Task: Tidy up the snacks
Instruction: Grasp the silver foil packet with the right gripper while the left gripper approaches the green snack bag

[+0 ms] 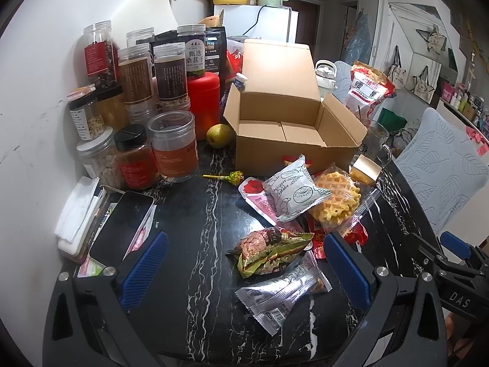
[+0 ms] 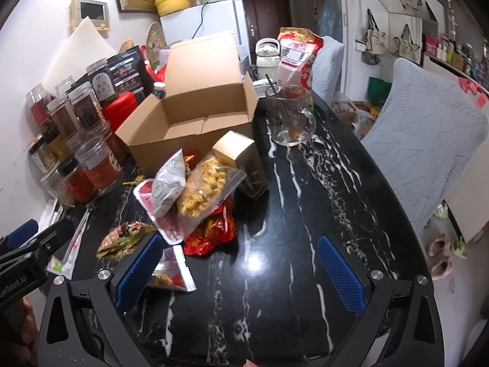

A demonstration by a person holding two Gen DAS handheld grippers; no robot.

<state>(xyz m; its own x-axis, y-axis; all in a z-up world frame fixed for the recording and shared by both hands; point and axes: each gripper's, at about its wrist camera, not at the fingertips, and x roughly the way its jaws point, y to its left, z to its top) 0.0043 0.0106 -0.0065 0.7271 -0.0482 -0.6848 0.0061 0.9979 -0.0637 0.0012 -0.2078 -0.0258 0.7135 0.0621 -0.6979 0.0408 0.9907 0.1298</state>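
An open, empty cardboard box point(image 1: 293, 136) point(image 2: 195, 122) stands on the black marble table point(image 1: 198, 223) point(image 2: 321, 198). In front of it lies a heap of snacks: a white bun packet point(image 1: 293, 192) point(image 2: 168, 183), a waffle pack point(image 1: 336, 202) point(image 2: 204, 192), a pink packet point(image 1: 259, 198), a green-wrapped snack point(image 1: 269, 250) point(image 2: 122, 240), a silver packet point(image 1: 281, 296) point(image 2: 171, 275), red wrappers point(image 2: 214, 229) and a gold carton point(image 1: 365, 169) point(image 2: 241, 162). My left gripper point(image 1: 244, 269) is open around the green and silver packs. My right gripper point(image 2: 241, 272) is open over bare table right of the heap.
Several jars point(image 1: 146, 107) point(image 2: 76, 140), a red canister point(image 1: 203, 104), a pear point(image 1: 218, 134) and a lollipop point(image 1: 229, 178) sit left of the box. A phone point(image 1: 122, 226) lies near left. A glass mug point(image 2: 287, 116), cashew bag point(image 2: 298, 55) and padded chairs point(image 2: 428, 140) are right.
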